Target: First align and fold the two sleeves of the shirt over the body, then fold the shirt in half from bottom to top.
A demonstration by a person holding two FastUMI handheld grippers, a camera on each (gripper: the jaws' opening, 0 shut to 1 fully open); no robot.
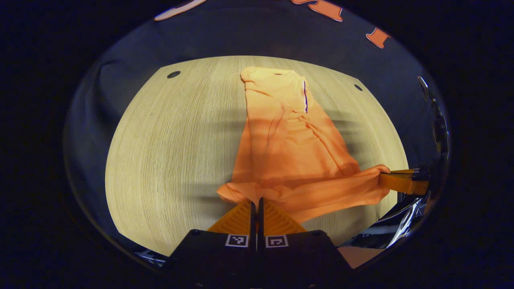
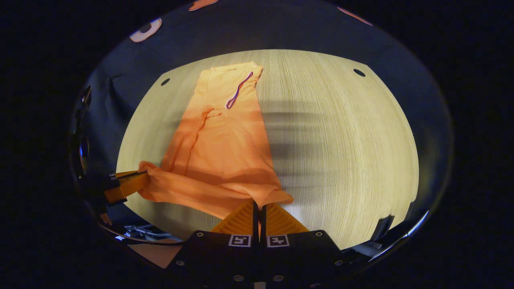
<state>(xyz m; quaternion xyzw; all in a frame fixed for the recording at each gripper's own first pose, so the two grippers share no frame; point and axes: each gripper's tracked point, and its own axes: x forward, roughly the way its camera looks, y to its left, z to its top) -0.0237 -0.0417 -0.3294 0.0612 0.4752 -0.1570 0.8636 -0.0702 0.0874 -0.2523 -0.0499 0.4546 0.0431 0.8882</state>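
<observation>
An orange shirt [image 1: 289, 140] lies lengthwise on the wooden table [image 1: 168, 152], sleeves folded over the body, collar end at the far side. Its near hem is lifted off the table, stretched between both grippers. My left gripper [image 1: 257, 200] is shut on the hem's left corner. The right gripper [image 1: 387, 176] pinches the other corner at the right of the left gripper view. In the right gripper view the shirt [image 2: 225, 144] runs away from me, my right gripper [image 2: 259, 202] is shut on the hem's right corner, and the left gripper [image 2: 140, 178] holds the far corner.
The light wooden table [image 2: 345, 144] has small dark holes [image 2: 359, 72] near its far corners. Bare tabletop lies left of the shirt in the left gripper view and right of it in the right gripper view. Dark cloth walls surround the table.
</observation>
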